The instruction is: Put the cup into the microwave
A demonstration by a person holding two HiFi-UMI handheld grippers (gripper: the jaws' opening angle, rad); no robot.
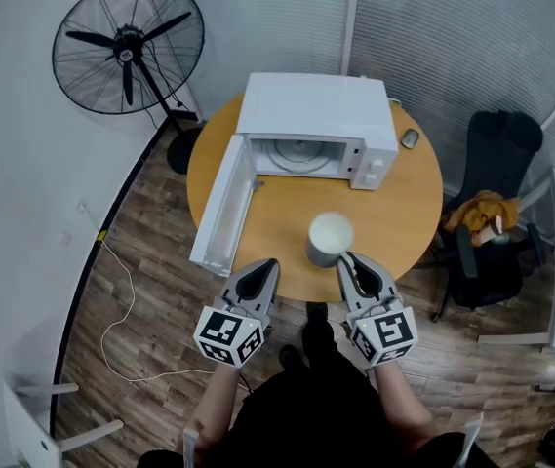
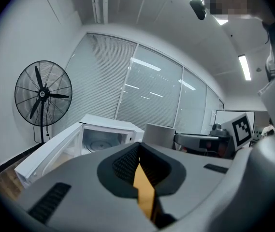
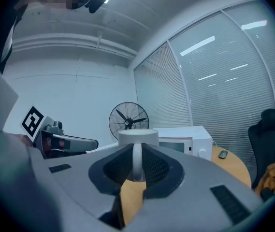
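A white cup [image 1: 330, 237] is over the near part of the round wooden table [image 1: 409, 217], in front of the white microwave [image 1: 316, 115]. The microwave's door [image 1: 223, 208] stands swung open to the left, and the glass turntable shows inside. My right gripper [image 1: 352, 261] is shut on the cup's handle [image 3: 137, 161], which stands upright between its pads. My left gripper [image 1: 262, 273] is at the table's near edge, left of the cup, with its jaws together and nothing in them. The left gripper view shows the cup [image 2: 159, 135] to the right of the open microwave [image 2: 106, 139].
A black standing fan [image 1: 128, 47] is at the back left by the wall. A black chair [image 1: 496, 213] with an orange cloth is right of the table. A small grey object [image 1: 410, 138] lies beside the microwave. A white cable [image 1: 121, 310] runs across the wooden floor.
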